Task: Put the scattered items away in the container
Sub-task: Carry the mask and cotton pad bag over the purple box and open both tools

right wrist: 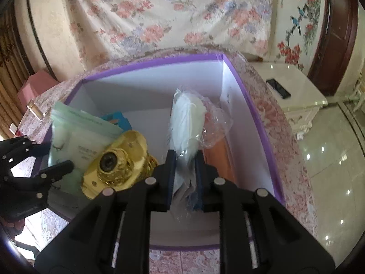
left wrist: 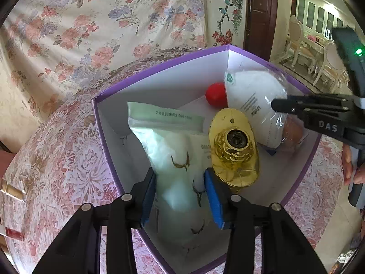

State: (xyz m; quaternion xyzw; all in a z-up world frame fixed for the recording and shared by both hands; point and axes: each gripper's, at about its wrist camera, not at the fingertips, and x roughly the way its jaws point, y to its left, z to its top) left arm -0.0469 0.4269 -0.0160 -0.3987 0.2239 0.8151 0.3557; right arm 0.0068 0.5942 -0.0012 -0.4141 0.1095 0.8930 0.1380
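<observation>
Nearest in the left wrist view: left gripper (left wrist: 180, 194), blue pads (left wrist: 148, 196) spread either side of a pale zip pouch (left wrist: 173, 150), not pressing it. Beside the pouch, touching it — a shiny gold ornament (left wrist: 235, 146) lying flat on the floor of the purple-rimmed box (left wrist: 159, 68). Farther in, a red ball (left wrist: 215, 94) near the back corner. From the right, right gripper (right wrist: 184, 178) pinching a bagged white face mask (right wrist: 187, 118) — plastic wrap squeezed between its 2 pads, mask hanging inside the box near the right wall. Under the box, a floral-clothed tabletop (left wrist: 57, 159); beyond, a flowered drape (left wrist: 91, 22).
</observation>
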